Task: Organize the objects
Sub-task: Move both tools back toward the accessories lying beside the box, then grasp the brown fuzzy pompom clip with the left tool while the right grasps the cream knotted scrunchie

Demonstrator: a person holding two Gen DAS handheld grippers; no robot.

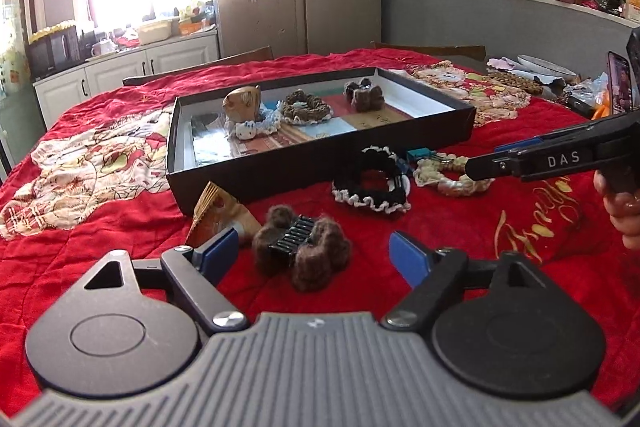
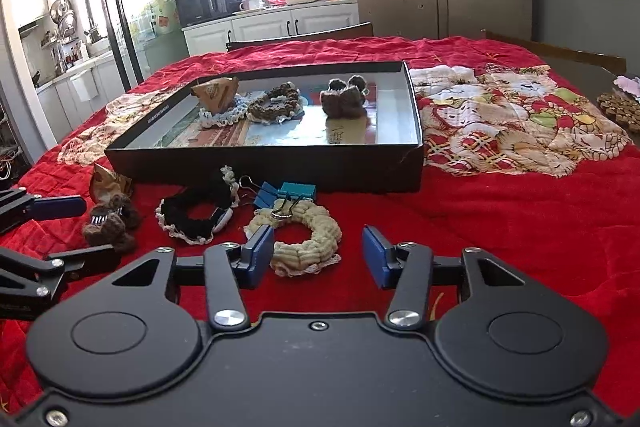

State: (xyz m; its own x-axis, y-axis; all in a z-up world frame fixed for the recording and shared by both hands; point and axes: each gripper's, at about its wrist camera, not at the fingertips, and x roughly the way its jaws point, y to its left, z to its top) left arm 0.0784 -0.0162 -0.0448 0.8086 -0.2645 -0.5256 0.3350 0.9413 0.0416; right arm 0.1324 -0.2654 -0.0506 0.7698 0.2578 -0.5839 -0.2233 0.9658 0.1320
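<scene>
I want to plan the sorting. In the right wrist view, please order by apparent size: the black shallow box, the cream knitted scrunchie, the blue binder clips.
1. Black shallow box, clearly largest even though farthest.
2. Cream knitted scrunchie.
3. Blue binder clips, smallest, lying right behind the scrunchie, so nearness hardly matters.

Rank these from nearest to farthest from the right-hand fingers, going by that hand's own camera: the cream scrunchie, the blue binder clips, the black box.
1. Cream scrunchie: lying between the right gripper fingers, nearer the left one.
2. Blue binder clips: just behind the scrunchie.
3. Black box: farthest back, mid-table.
</scene>
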